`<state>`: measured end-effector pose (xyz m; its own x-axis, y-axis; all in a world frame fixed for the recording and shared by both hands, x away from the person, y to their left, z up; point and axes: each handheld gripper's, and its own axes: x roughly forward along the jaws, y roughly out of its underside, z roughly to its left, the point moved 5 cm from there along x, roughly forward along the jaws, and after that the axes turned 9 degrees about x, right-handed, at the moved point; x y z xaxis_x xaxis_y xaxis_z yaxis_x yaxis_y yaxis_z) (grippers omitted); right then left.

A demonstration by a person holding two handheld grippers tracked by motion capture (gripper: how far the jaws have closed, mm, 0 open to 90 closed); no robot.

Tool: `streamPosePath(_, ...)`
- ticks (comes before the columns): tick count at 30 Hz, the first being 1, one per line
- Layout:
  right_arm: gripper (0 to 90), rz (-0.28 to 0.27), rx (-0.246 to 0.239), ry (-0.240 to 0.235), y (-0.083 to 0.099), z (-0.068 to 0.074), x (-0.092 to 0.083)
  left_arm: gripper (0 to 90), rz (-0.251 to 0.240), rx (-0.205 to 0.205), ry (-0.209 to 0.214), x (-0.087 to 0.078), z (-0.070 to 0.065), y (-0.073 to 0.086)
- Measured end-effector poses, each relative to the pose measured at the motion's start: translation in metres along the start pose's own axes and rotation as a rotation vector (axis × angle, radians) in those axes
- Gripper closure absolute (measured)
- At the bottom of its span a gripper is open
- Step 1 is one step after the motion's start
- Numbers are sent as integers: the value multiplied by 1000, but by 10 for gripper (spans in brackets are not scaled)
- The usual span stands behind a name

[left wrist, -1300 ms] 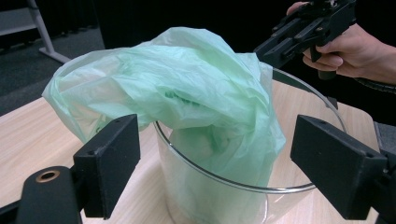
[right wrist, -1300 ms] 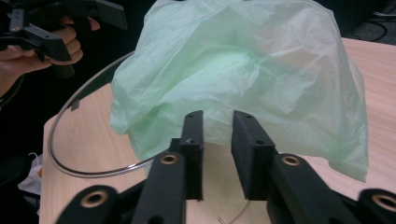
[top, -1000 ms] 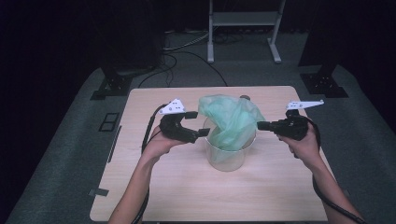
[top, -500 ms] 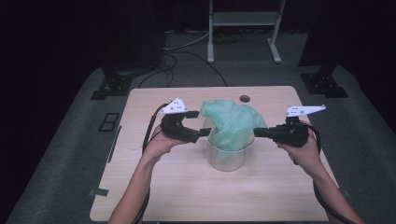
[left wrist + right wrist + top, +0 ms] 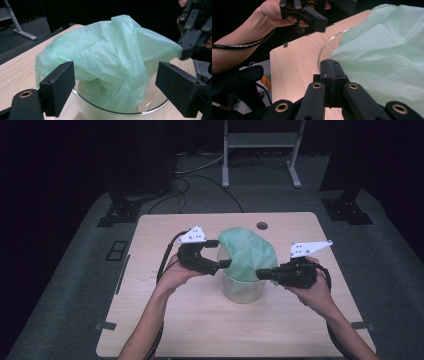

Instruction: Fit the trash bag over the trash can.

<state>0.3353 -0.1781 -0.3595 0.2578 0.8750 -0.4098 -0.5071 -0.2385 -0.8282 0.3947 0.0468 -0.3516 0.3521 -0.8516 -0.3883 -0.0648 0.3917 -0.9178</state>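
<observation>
Tools: two, left tool (image 5: 224, 264), right tool (image 5: 260, 274); one green bag (image 5: 250, 251); one glass bowl (image 5: 242, 290).

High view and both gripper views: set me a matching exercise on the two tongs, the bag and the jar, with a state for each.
Things:
1. left tongs
2. right tongs
3. green bag
4. glass jar

States:
A. clear, standing on the table
B. shut, pinching the bag's edge
C. open, at the jar's rim
D. bulging up out of the jar

Pairs: 1-C, 2-B, 3-D, 4-A
</observation>
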Motion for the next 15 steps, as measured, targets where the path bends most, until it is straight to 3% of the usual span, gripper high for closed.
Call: streamPosePath(15,900,53,-50,-61,2,29,36,232,-28,22,45,-7,-4,-2)
